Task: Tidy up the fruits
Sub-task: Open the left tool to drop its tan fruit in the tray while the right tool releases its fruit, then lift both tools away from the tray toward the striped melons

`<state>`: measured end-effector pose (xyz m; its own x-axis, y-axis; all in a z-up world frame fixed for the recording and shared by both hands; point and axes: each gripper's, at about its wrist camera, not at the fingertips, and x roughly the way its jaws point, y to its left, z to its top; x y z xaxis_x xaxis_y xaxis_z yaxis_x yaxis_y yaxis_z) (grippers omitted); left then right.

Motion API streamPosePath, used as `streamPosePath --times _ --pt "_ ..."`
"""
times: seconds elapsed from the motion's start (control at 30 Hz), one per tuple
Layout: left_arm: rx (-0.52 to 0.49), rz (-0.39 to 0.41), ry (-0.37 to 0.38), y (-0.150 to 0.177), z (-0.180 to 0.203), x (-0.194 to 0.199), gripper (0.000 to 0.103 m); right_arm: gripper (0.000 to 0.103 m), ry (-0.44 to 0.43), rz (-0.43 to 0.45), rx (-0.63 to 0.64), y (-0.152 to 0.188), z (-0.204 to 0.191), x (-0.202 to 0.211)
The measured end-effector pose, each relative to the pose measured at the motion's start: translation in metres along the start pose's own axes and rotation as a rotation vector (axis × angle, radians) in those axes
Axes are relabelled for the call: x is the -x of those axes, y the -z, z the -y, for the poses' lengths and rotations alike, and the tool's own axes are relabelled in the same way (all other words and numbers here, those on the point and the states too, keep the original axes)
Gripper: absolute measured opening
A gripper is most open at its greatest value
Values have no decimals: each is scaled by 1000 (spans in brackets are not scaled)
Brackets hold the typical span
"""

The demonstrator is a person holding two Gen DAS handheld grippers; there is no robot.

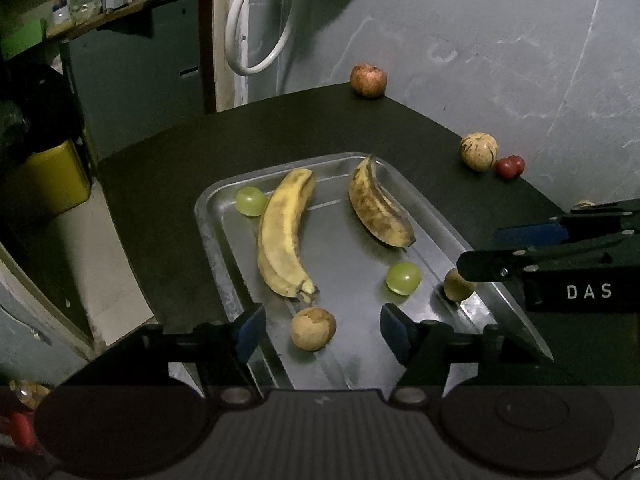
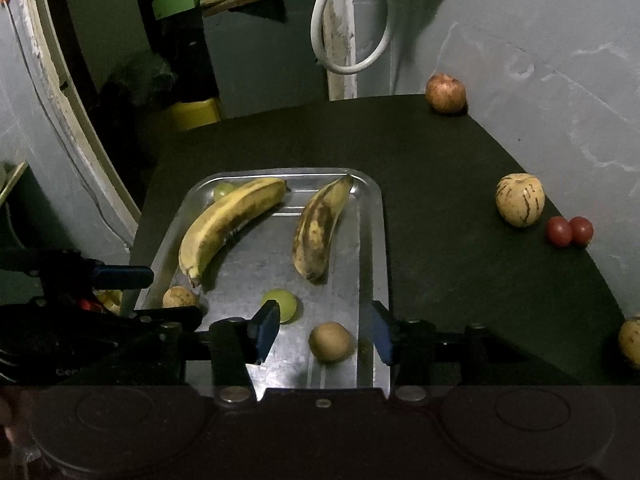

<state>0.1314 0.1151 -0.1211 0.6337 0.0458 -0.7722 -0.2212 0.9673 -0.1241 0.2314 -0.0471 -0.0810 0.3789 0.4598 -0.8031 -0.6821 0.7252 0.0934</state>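
1. Left hand-held gripper point(image 1: 322, 330) sits at the lower centre of its own view, fingers spread, nothing pinched; a small tan round fruit point(image 1: 313, 328) lies on the tray between its blue pads point(image 1: 250, 330), touching neither.
2. On the metal tray point(image 1: 224, 256), from left to right: a green grape point(image 1: 250, 201) at the upper left corner, touching a long yellow banana point(image 1: 282, 236); a darker spotted banana point(image 1: 378, 206); a second green grape point(image 1: 403, 277).
3. Right hand-held gripper point(image 2: 326, 332) is spread too, at the lower centre of its view, with another small tan fruit point(image 2: 331, 341) loose between its fingers.
4. Right of the tray, on the dark desk point(image 2: 440, 200): a reddish apple point(image 2: 445, 93) at the upper right, a striped pale melon point(image 2: 520, 199), and two red tomatoes point(image 2: 570, 231) touching each other.
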Motion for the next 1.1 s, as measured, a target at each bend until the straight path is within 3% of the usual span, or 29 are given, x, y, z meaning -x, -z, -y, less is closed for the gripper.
streamPosePath --times 0.27,0.53,0.8,0.9,1.1 --pt "-13 23 3 -2 7 11 79 58 10 23 -10 4 1 16" --pt "-39 43 4 -2 14 27 87 73 27 73 -41 8 3 45" --pt "-66 82 10 -1 26 52 102 92 42 168 -89 13 5 92" --pt "-79 96 20 -1 32 63 102 99 48 208 -118 20 7 114" --pt "-122 129 36 2 44 88 102 102 65 277 -188 42 16 156"
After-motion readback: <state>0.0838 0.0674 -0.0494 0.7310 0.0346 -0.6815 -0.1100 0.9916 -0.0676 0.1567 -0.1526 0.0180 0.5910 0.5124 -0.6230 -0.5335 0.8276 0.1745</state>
